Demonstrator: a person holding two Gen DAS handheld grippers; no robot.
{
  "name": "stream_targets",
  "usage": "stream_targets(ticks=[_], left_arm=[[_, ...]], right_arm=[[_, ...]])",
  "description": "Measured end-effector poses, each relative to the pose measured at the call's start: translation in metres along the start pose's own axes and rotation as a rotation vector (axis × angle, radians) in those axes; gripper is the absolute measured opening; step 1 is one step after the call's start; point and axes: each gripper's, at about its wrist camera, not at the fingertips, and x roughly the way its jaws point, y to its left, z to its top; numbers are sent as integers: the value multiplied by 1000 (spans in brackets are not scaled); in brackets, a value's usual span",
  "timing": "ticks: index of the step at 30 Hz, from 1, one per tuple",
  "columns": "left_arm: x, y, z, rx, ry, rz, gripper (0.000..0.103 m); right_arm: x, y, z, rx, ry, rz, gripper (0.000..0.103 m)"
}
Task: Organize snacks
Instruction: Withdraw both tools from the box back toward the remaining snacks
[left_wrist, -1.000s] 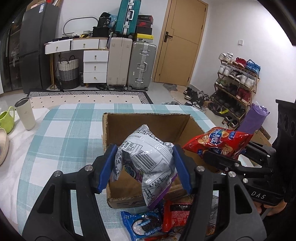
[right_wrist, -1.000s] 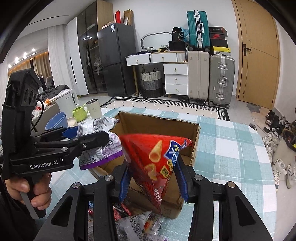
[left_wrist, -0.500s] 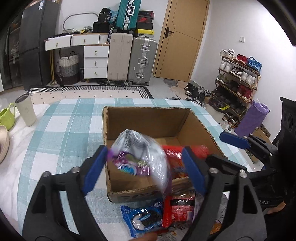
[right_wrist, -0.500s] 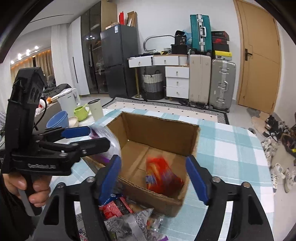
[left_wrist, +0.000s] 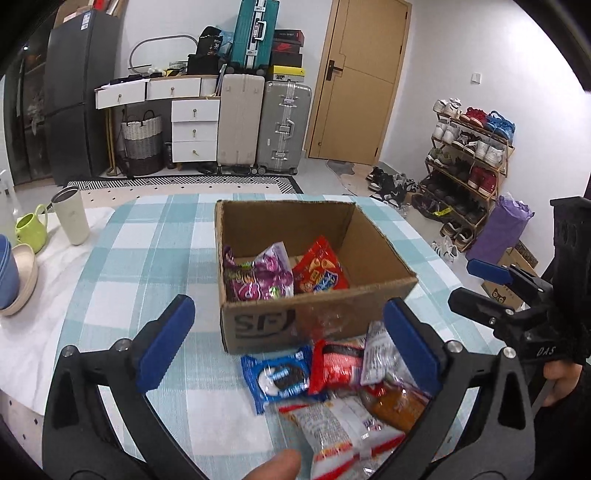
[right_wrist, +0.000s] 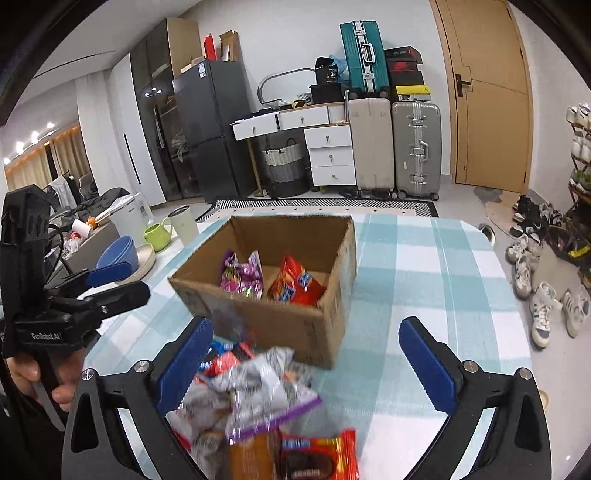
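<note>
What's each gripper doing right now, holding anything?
Left gripper: open, jaws just opened, nothing between them; purple bag lies in the box.
Right gripper: open, jaws just opened, empty; red bag in the box.

The left claw, just opened and empty, hangs before the cardboard box holding two snack bags.

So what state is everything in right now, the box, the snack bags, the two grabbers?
Cardboard box: open-topped, upright on the table.
Purple bag: inside the box, left side.
Red bag: inside the box, beside the purple one.
Blue cookie pack: outside, on the cloth in front of the box.
Left gripper: fingers just opened wide, nothing between the pads.
Right gripper: fingers just opened wide, holding nothing.
</note>
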Motion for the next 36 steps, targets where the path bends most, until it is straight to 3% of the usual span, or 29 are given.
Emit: stream_targets(ticks=[13, 26, 36], left_arm=[[-37, -6, -53, -36, 46, 19, 102], [-44, -15, -82, -18, 100, 16, 102], [-28, -26, -92, -1, 144, -18, 102]], right_arm=[[-26, 5, -52, -8, 50, -16, 102], [-29, -4, -76, 2, 87, -45, 102], [-7, -14, -88, 12, 166, -72, 102]])
